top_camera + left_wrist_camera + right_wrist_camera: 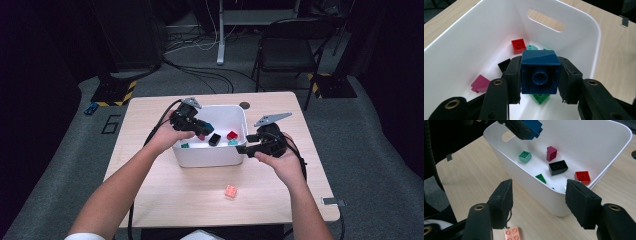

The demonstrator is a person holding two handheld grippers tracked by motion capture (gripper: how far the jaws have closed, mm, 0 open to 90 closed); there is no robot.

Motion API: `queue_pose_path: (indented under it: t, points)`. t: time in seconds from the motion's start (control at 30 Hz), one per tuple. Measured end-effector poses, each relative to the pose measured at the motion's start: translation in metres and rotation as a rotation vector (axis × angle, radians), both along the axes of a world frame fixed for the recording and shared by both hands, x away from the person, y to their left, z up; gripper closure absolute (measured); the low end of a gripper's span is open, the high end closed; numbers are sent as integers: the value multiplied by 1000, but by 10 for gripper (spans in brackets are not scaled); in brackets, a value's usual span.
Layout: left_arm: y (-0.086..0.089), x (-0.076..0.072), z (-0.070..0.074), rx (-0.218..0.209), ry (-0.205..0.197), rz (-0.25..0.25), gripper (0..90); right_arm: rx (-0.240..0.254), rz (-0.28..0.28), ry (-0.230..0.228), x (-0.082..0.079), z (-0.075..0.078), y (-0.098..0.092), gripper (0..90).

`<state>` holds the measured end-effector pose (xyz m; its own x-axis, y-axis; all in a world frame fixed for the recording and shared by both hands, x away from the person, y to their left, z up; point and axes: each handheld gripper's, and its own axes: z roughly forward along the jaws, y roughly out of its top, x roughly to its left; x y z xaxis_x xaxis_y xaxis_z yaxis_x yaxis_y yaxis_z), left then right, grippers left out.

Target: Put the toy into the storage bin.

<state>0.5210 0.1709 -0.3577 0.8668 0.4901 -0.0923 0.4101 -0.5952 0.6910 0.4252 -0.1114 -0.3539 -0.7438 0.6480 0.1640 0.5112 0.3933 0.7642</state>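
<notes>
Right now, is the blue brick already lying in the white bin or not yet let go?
Not let go: the left claw clamps the blue brick above the white bin, over the loose bricks on its floor.

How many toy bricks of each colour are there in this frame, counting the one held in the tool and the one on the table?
Blue brick: 1
Red brick: 1
Black brick: 1
Magenta brick: 1
Green and mint bricks: 3
Pink brick: 1
Total: 8
</notes>
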Motion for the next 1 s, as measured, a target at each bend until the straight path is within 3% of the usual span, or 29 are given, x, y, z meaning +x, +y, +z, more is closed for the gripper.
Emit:
queue_pose_path:
  t: [0.2, 0.5, 0.7, 0.87, 1.0]
  points:
    - [-4, 17, -5, -11, 14, 36, 583, 2, 2, -6, 0, 1, -1, 383]
    - [-19, 30, -11, -2, 2, 44, 582, 6, 5, -12, 0, 2, -2, 383]
    - [-29, 34, -20, 19, 17, 25, 582, 7, 4, -11, 0, 2, -2, 383]
    - [-31, 36, -24, 38, 18, 37, 574, 4, 6, -7, 0, 1, -1, 383]
    - [-30, 35, -25, 36, 33, 44, 499, 3, 6, -8, 0, 1, -1, 383]
